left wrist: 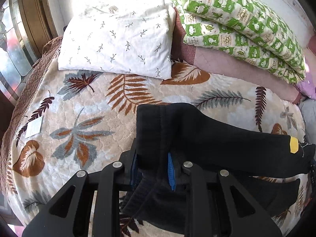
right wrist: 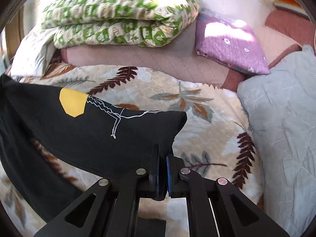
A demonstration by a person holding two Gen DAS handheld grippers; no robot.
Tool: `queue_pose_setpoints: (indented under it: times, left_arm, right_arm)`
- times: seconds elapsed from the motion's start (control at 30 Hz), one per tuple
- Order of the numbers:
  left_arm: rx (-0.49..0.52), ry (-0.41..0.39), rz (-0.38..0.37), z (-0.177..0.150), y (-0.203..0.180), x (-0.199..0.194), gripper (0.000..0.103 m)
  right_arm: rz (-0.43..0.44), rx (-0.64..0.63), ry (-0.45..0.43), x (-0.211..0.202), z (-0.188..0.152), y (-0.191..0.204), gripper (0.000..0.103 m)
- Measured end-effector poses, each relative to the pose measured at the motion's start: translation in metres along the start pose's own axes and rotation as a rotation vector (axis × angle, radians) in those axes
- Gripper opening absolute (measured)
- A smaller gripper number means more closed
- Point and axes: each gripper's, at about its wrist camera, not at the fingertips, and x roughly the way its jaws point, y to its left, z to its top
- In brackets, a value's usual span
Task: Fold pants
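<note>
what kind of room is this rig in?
Most likely a bedroom in a home. The black pants are held over a bed covered by a leaf-print blanket, with a white pillow and a folded green checked quilt at its far side.

Small print on the green-checked quilt [left wrist: 237, 19] is too blurred to read.
</note>
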Motion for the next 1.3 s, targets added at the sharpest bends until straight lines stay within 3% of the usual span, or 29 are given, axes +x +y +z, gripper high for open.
queue_pose_setpoints:
  times: [0.2, 0.37, 0.43, 0.53, 0.63, 0.7, 0.77, 0.83, 0.97, 1.0, 1.07, 1.1, 1.17, 1.2, 1.3]
  left_arm:
    - [0.055, -0.037, -0.006, -0.057, 0.013, -0.024, 0.022]
    - [0.062, 0.068, -0.057, -0.112, 0.036, -0.014, 0.023]
    - [0.067, 0.108, -0.057, -0.128, 0.041, -0.011, 0.026]
    - [0.053, 0.162, -0.087, -0.144, 0.052, -0.01, 0.028]
    - [0.035, 0.181, -0.132, -0.149, 0.062, -0.021, 0.029]
    - [0.031, 0.183, -0.162, -0.146, 0.067, -0.033, 0.03]
    - [0.029, 0.191, -0.188, -0.142, 0.071, -0.043, 0.031]
    - [0.004, 0.195, -0.217, -0.133, 0.078, -0.051, 0.031]
    - [-0.132, 0.244, -0.355, -0.105, 0.099, -0.054, 0.036]
    - [-0.136, 0.271, -0.349, -0.098, 0.1, -0.048, 0.041]
    - [-0.12, 0.312, -0.31, -0.087, 0.095, -0.034, 0.041]
    - [-0.11, 0.333, -0.293, -0.083, 0.091, -0.026, 0.041]
    - [-0.093, 0.376, -0.267, -0.077, 0.085, -0.01, 0.041]
    - [-0.089, 0.388, -0.255, -0.075, 0.082, -0.003, 0.041]
    - [-0.064, 0.415, -0.236, -0.072, 0.074, 0.012, 0.041]
  right_arm:
    - [-0.04, -0.115, -0.098, -0.042, -0.047, 0.015, 0.006]
    - [-0.072, -0.193, -0.098, -0.066, -0.094, 0.022, 0.007]
    - [-0.082, -0.194, -0.107, -0.078, -0.111, 0.023, 0.012]
    - [-0.106, -0.18, -0.088, -0.092, -0.135, 0.023, 0.019]
    - [-0.13, -0.147, -0.046, -0.101, -0.152, 0.013, 0.02]
    - [-0.115, -0.017, -0.017, -0.113, -0.157, -0.009, 0.021]
    - [-0.024, 0.17, 0.018, -0.121, -0.153, -0.037, 0.031]
    - [0.109, 0.354, 0.056, -0.122, -0.148, -0.06, 0.054]
    - [0.363, 0.614, 0.145, -0.108, -0.125, -0.073, 0.054]
    - [0.417, 0.683, 0.184, -0.101, -0.119, -0.075, 0.057]
    - [0.494, 0.814, 0.241, -0.085, -0.107, -0.076, 0.058]
    - [0.532, 0.854, 0.274, -0.076, -0.101, -0.076, 0.066]
    - [0.538, 0.94, 0.319, -0.058, -0.088, -0.079, 0.067]
    - [0.548, 0.962, 0.353, -0.047, -0.083, -0.079, 0.074]
    - [0.537, 1.01, 0.408, -0.022, -0.073, -0.078, 0.074]
